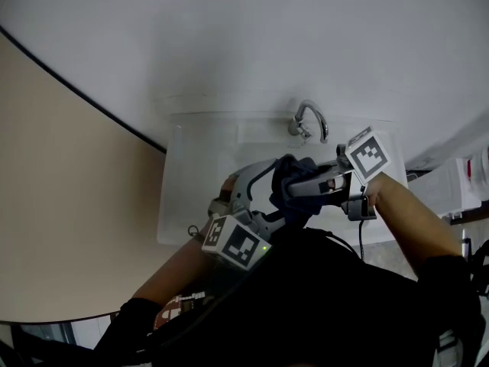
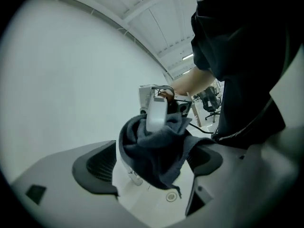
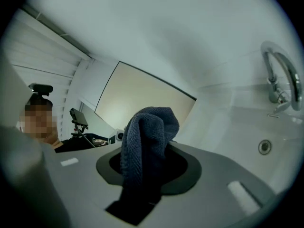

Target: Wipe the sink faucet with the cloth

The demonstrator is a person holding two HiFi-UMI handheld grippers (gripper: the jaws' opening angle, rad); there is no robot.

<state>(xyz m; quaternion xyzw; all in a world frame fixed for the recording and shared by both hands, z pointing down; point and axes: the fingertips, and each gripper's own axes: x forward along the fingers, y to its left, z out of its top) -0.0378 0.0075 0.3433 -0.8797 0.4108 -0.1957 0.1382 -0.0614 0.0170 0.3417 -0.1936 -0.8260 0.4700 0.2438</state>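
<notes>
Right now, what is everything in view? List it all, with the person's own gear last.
Sink: one, white, against the wall.
Faucet: one, chrome, curved, at the sink's back edge.
Cloth: one, dark blue, bunched above the basin, apart from the faucet.
Left gripper: one, grey, jaws wide apart on either side of the cloth.
Right gripper: one, grey, clamped on the cloth.

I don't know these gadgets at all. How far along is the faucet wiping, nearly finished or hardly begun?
It looks hardly begun. Done: the cloth is picked up and pinched in the right gripper. In hand: it is held above the sink, between the left gripper's wide-open jaws, which don't squeeze it. Left: the faucet stands apart from the cloth, so the wiping itself seems not yet started.
</notes>
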